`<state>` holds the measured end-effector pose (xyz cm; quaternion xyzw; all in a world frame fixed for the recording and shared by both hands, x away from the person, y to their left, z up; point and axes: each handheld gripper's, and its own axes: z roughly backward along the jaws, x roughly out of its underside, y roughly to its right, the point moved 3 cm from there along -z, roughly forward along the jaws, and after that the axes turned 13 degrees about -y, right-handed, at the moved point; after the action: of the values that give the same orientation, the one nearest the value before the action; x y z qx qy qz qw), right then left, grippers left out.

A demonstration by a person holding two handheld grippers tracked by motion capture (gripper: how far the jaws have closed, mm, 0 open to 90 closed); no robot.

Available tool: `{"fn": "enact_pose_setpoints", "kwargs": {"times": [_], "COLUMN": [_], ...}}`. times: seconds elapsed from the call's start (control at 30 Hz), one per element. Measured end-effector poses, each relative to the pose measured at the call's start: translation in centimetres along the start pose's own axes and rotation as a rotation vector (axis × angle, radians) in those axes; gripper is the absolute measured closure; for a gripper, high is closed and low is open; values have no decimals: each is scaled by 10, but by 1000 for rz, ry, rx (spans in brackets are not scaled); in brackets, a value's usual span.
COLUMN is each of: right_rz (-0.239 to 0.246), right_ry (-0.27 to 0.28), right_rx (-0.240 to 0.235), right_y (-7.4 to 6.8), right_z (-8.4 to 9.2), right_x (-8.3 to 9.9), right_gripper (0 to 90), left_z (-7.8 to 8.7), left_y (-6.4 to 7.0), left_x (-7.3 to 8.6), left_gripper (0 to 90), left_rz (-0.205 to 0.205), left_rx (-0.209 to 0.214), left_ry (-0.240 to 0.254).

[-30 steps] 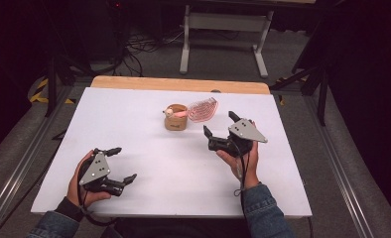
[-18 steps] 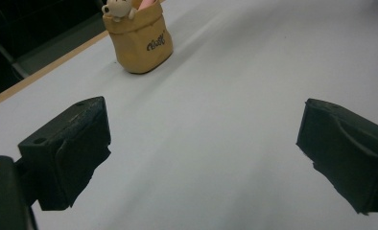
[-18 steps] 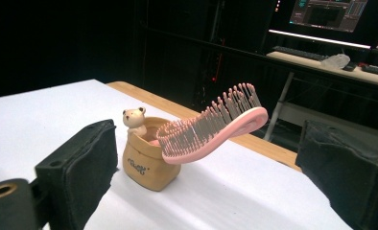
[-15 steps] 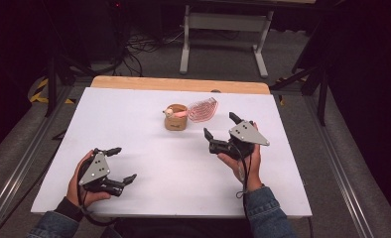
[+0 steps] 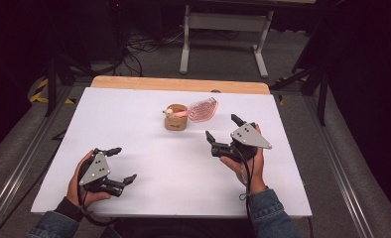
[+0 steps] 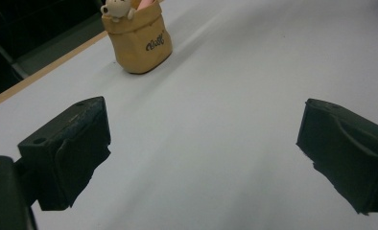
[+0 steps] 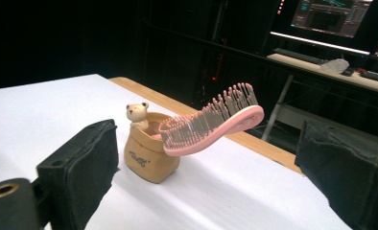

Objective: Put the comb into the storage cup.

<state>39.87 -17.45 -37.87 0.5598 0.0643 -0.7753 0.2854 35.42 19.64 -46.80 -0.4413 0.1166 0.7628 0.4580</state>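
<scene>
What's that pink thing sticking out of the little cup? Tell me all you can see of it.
It is a pink hairbrush, plastic by its look, with a curved oval head covered in rows of thin bristles. Its handle end sits inside a small tan cup with a tiny bear figure on the rim, so the head leans out sideways over the white table, bristles facing up. Only the cup touches it; both grippers are apart from it.

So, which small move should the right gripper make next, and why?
Probably ease the right gripper forward toward the pink brush. Its fingers stand wide open and empty, the brush head leans out of the tan cup straight ahead, and the left gripper sits farther back.
</scene>
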Motion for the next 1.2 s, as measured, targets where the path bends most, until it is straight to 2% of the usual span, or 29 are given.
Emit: {"fn": "enact_pose_setpoints", "kwargs": {"times": [0.6,1.2], "right_rz": [18,71], "right_ry": [12,2], "right_rx": [-35,-40], "right_y": [-1,-6], "right_z": [16,29], "right_x": [3,9], "right_gripper": [83,89], "left_z": [-1,-1], "left_y": [0,2], "left_x": [0,0], "left_gripper": [47,49], "left_rz": [-5,-9], "left_rx": [0,1], "left_ry": [-5,-8]}}
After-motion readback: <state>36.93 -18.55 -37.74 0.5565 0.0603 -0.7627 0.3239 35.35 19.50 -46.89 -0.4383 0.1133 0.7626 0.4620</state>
